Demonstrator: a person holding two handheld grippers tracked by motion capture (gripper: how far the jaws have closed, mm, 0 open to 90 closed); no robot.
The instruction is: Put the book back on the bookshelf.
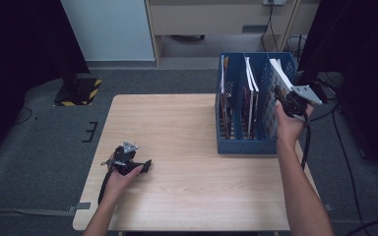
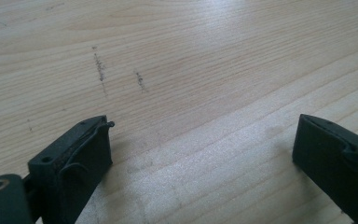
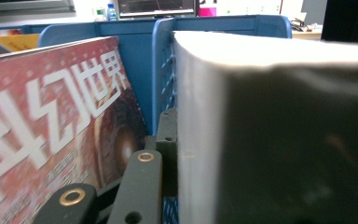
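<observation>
A: While your right gripper (image 1: 286, 104) hangs at the right end of the blue file rack (image 1: 241, 146), what do its jaws have between them?

B: You have them pressed on a thick white-edged book (image 1: 279, 73) that stands tilted in the rack's rightmost slot. In the right gripper view the book's white page block (image 3: 205, 116) and its dark, blurred cover crowd the lens, so you see just one jaw arm and neither tip.

A: And what sits beside that book?

B: Just left of it is a blue divider (image 3: 161, 74), then a red magazine (image 3: 51, 121) with big white characters, its lower part cut off by the frame. From the high view, more magazines (image 1: 250, 93) stand in the middle and left slots; their covers are too small to read.

A: What about your left gripper (image 1: 145, 166)?

B: You're resting it on the wooden table (image 1: 177, 128), well apart from the rack. Its jaws stand wide with bare wood between them and faint pencil-like marks (image 2: 100, 70) ahead.
</observation>
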